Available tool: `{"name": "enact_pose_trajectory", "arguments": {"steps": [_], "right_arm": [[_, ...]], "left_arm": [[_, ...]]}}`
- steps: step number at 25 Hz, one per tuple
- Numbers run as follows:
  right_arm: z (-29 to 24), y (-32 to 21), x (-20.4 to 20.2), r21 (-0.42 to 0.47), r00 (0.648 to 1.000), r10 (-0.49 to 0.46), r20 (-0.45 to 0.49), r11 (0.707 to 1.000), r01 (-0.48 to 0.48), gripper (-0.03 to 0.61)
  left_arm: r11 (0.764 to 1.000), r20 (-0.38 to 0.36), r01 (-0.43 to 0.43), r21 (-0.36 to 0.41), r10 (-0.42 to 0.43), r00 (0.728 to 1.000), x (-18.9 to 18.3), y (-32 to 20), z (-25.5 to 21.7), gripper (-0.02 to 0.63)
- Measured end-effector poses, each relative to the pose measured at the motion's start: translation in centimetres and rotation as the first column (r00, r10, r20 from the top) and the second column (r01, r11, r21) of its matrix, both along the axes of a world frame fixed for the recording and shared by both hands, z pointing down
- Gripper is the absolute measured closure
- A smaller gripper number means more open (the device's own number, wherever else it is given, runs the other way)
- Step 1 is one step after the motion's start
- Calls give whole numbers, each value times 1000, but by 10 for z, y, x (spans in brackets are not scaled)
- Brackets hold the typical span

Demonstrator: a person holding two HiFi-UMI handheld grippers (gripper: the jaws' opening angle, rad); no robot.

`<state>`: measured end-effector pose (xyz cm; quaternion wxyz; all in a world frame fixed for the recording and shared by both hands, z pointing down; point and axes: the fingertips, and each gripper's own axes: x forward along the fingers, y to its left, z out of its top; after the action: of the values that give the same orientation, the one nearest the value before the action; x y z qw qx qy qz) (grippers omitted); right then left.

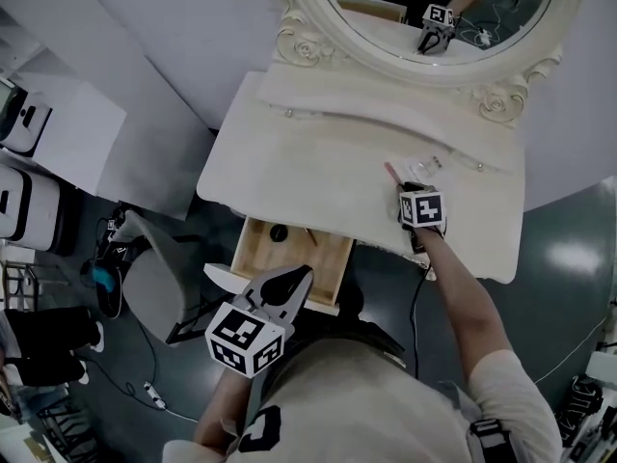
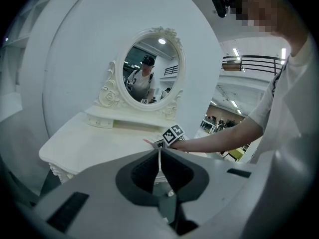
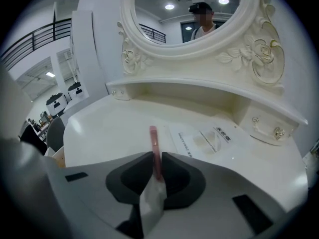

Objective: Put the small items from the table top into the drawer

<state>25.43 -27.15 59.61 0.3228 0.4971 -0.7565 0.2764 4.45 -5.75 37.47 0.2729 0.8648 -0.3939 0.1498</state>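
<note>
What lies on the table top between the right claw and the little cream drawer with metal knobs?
Flat clear printed plastic packets, beyond the thin pink stick in the right claw; the right gripper view shows them.

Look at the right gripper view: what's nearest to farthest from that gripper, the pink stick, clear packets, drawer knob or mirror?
1. Thin pink stick: between the jaws of the right gripper.
2. Clear plastic packets: lying flat just ahead, to the right.
3. Round shiny drawer knob: far right, at the back.
4. Oval white-framed mirror: up top, behind everything.
</note>
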Motion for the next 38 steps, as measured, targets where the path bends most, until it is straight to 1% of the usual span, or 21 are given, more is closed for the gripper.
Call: {"name": "enact_pose_trajectory", "arguments": {"steps": [1,3,7,11,13,15,17,23,28,34,38], "right_arm": [[0,0,3,1,1000,13,17,1000,-13,518],[0,-1,5,-9,999,28,35,1000,-27,522],[0,-2,2,-16,998,-12,-62,1000,11,522],[0,0,0,-35,998,11,-54,999,-13,522],[0,0,-2,-57,997,0,-73,998,-5,522],[-4,1,-2,-59,995,-8,-100,998,2,522],[-9,3,-4,-42,995,-3,-102,999,-2,522],[-28,14,-13,-9,997,31,-64,999,-32,523],[-55,20,-17,44,997,71,4,996,-71,523],[-80,35,-22,101,997,81,6,992,-81,522],[-94,47,-34,129,998,63,7,990,-64,522]], "left_arm": [[1000,-4,2,3,-2,1000,-2,0,-1,546],[1000,-11,6,10,-6,1000,-9,1,-4,548],[999,-24,26,23,-26,999,-25,4,-6,546],[999,-35,41,28,-40,999,-43,9,-8,548],[998,-40,46,33,-45,998,-50,9,-10,548],[998,-49,46,39,-44,998,-55,9,-11,546],[998,-58,45,44,-42,997,-61,10,-11,547],[998,-72,22,61,-18,997,-74,12,-15,547],[997,-83,-17,78,23,996,-78,12,-19,548],[994,-96,-61,95,70,993,-84,18,-21,546],[992,-138,-73,99,86,987,-92,22,-26,547]]}}
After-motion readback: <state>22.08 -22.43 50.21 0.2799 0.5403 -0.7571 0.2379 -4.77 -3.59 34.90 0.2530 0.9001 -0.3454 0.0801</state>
